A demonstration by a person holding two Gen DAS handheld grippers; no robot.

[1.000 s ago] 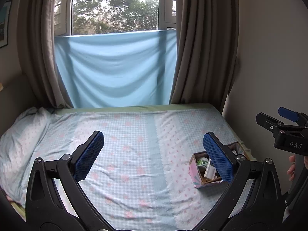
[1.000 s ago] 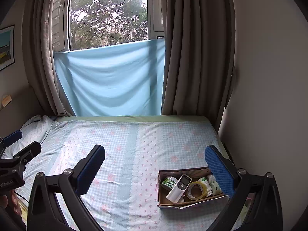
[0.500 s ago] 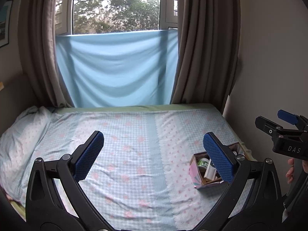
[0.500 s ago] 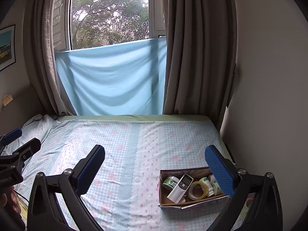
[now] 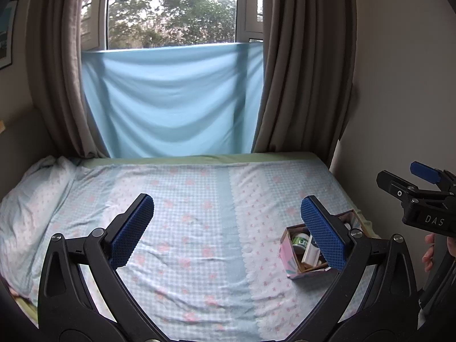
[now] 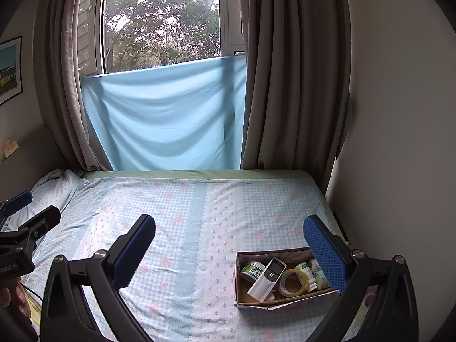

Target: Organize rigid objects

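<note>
Left claw: the left claw (image 5: 227, 233) fills the lower part of the left wrist view, its two blue-padded fingers (image 5: 132, 229) spread wide apart. Nothing sits between them, and they hang above the bed without touching it.

Right claw: the right claw (image 6: 229, 253) fills the lower part of the right wrist view, also spread wide, with nothing held. Its right finger (image 6: 325, 252) overlaps the right end of the box in the picture; whether it touches the box cannot be told.

Each claw in the other's view: the right claw shows at the right edge of the left wrist view (image 5: 421, 196), with fingers of a hand (image 5: 429, 252) below it. The left claw shows at the left edge of the right wrist view (image 6: 25, 228).

Box: a small open cardboard box (image 6: 258, 302) lies on the bed (image 6: 199, 213) in the lower right of both views, near the bed's right edge. Its outside is pink patterned in the left wrist view (image 5: 286, 258).

Box contents: a white remote control (image 6: 266, 279) leans at a slant across the middle. To its left is a round jar with a green label (image 6: 250, 269). To its right is a roll of clear tape (image 6: 293, 282), lying flat. Farther right are small white bottles with green labels (image 6: 309, 269), partly hidden by the right finger.

Bed: covered in a pale blue checked sheet with pink flowers, slightly wrinkled.

Background: a light blue cloth (image 6: 165, 114) hangs across the lower part of a window, between brown curtains (image 6: 293, 71).
</note>
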